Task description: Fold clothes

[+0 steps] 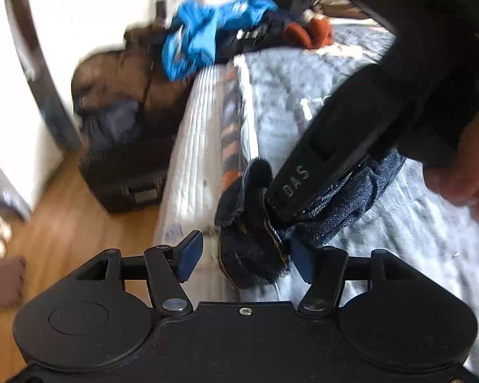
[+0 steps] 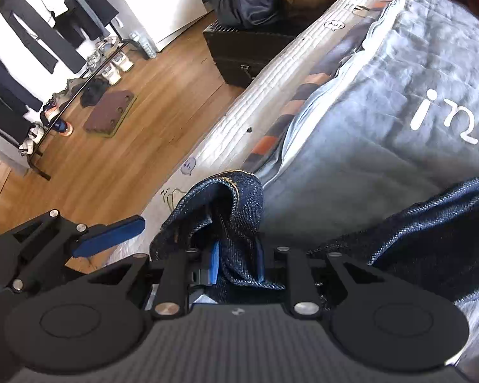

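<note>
a bunched denim hem (image 2: 226, 223) is pinched by the right tool (image 2: 236, 265); the left tool (image 1: 242, 255), spread around it untouching, must clamp a second corner.

Bed (image 2: 226, 134) with white quilted mattress side, striped sheet edge (image 2: 306, 95), grey duvet (image 2: 383, 102) with white lettering on top. Dark denim jeans (image 2: 431, 233) lying on duvet near bed edge, one end bunched and raised. At far end of bed, heap of clothes (image 1: 239, 28): bright blue garment, dark pieces, rust-orange piece. Wooden floor (image 2: 127, 146) beside bed; black case (image 2: 239, 51) on floor against mattress.
</note>
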Available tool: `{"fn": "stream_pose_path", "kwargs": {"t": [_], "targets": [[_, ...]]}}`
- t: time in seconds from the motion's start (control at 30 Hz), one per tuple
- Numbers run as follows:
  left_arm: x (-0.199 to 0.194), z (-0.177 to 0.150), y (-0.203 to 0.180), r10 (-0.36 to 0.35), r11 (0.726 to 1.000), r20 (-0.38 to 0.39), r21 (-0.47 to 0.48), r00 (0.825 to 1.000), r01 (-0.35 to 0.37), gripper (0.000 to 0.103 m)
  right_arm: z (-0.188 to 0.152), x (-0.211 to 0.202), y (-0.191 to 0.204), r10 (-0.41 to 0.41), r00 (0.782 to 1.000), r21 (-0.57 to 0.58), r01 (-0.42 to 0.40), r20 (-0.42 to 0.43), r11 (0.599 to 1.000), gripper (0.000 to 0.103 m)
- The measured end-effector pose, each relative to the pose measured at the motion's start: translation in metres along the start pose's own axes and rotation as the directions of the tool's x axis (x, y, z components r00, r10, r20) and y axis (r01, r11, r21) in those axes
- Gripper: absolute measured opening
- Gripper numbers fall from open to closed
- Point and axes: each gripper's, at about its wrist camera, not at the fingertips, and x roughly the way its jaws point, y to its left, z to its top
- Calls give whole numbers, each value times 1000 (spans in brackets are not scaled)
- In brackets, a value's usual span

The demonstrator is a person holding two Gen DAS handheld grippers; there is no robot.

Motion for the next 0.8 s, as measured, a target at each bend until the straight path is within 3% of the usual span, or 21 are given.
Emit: {"fn": "stream_pose_path", "kwargs": {"t": [0.03,0.1,0.17,0.3,0.37,0.4,0.47,0.53,0.57,0.63,0.73,0.8], "targets": [[-1,-3,-1,22,999,42,48,999,-24,55,0,0,0,-5,1000,-5,5,7,1000,22],[6,-9,0,58,990,55,127,997,-65,46,-1,1,0,-3,1000,-21,3,11,1000,22],[12,-13,0,91,974,69,202,993,-103,46,-1,1,-3,1,1000,-27,-1,14,1000,22],[16,-14,-2,100,952,65,285,993,-114,47,0,4,-3,0,1000,-53,0,15,999,22],[24,-14,7,79,959,9,271,997,-78,50,-1,5,-3,1,1000,-64,0,15,998,21],[28,-14,13,65,966,-22,253,998,-57,51,-1,5,-4,4,1000,-66,-3,14,998,21],[34,-8,30,-9,994,-120,105,993,22,51,-2,6,-4,6,1000,-73,-5,6,997,22],[40,-2,47,-94,995,-201,-47,975,87,49,-2,6,-3,5,1000,-78,-5,0,997,22],[42,0,52,-135,989,-216,-91,967,117,46,-2,6,-2,4,1000,-80,-5,-3,997,22],[46,0,58,-256,961,-220,-165,941,222,12,-3,4,-2,4,1000,-92,-4,-10,996,22],[47,3,64,-328,936,-202,-203,923,288,11,-7,1,-4,6,1000,-101,-7,-12,995,22],[47,1,78,-411,895,-163,-255,897,365,11,-10,-3,-8,16,1000,-99,-17,-4,995,22]]}}
